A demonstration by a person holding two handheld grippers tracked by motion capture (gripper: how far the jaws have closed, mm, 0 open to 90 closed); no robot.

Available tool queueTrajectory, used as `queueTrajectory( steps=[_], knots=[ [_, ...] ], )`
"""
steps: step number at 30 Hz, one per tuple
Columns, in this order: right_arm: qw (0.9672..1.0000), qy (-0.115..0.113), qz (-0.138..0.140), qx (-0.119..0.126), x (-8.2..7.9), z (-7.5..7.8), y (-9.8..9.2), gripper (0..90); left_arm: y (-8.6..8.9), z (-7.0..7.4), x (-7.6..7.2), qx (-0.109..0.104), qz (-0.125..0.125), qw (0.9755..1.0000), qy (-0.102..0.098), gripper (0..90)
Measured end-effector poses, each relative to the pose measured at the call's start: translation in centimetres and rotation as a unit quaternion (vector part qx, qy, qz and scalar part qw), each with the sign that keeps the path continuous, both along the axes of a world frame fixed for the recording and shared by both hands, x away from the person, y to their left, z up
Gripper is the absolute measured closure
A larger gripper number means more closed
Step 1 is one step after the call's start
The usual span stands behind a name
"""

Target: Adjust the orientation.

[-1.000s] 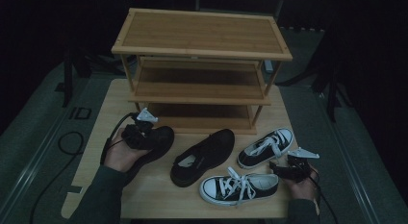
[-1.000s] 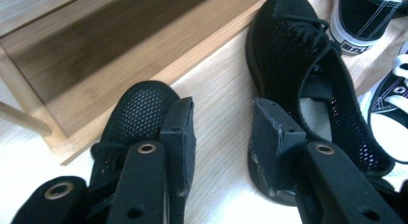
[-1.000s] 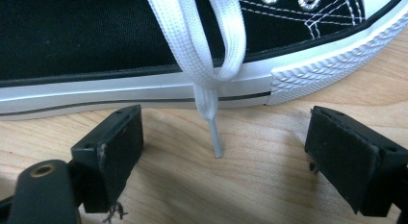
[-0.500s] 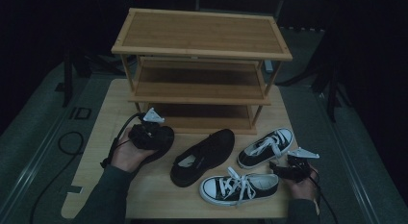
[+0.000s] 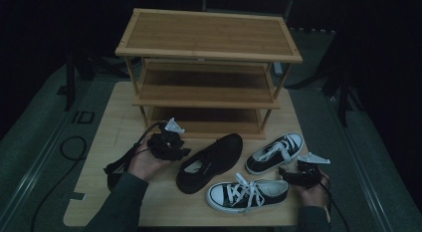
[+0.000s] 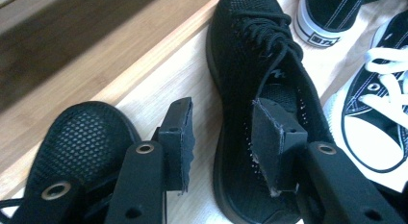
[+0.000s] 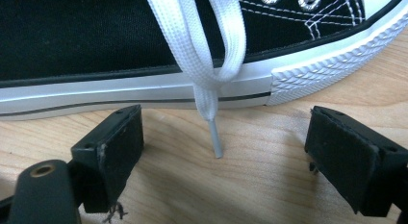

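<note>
Item: black mesh shoes, one pair, on the wooden table [image 5: 124,202] in front of a three-tier bamboo shoe rack [image 5: 209,43]
- First black mesh shoe [image 5: 211,157]: centre of the table, toe pointing far-right toward the rack's bottom shelf, heel opening facing near-left
- Second black mesh shoe [image 6: 82,137]: at the left, under the left gripper [image 5: 171,145]; in the left gripper view its mesh toe lies beside the left jaw, not between the pads
- Left gripper, state: jaws spread, nothing pinched; they frame the heel end of the first shoe
- Black-and-white sneakers: one near-centre [image 5: 246,194], one to the right [image 5: 276,152]
- Right gripper [image 5: 293,176]: at the near right, jaws spread and empty, low over the table beside the near sneaker's sole [image 7: 144,89], a white lace tip [image 7: 216,142] hanging between them

Handling note, judged: the step appears to be taking up a black shoe for the rack. Seat one pad inside the heel opening and one outside, close on the firm collar rather than the soft mesh, keep laces clear, and lift level before carrying to a shelf
</note>
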State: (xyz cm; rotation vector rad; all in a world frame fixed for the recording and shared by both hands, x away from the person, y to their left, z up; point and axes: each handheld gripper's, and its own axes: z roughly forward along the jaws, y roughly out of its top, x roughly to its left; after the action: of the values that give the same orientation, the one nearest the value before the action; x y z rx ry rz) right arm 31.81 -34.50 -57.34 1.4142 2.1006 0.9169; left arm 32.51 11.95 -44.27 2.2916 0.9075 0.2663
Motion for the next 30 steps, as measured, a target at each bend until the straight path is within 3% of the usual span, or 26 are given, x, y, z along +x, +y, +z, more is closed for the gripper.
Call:
queueTrajectory(
  steps=[6,11,17,23,30],
  knots=[
    [1.0000,0.000,0.000,0.000,0.0,0.0,0.0,13.4,-0.8,-0.5,0.2,0.008,-0.009,0.9999,0.008,59.5],
    [1.0000,0.000,0.000,0.000,0.0,0.0,0.0,13.4,-1.8,-1.4,0.4,0.025,-0.017,0.9994,0.017,66.7],
    [1.0000,0.001,-0.001,0.000,0.0,0.0,0.0,13.3,-3.1,-2.2,0.8,0.031,-0.028,0.9988,0.025,69.1],
    [1.0000,0.000,0.000,0.000,0.0,0.0,0.0,13.4,-4.6,-2.9,1.5,0.059,-0.020,0.9977,0.025,75.5],
    [1.0000,0.000,0.000,0.000,0.0,0.0,0.0,13.3,-5.3,-3.4,2.1,0.062,-0.011,0.9977,0.024,78.5]
  ],
)
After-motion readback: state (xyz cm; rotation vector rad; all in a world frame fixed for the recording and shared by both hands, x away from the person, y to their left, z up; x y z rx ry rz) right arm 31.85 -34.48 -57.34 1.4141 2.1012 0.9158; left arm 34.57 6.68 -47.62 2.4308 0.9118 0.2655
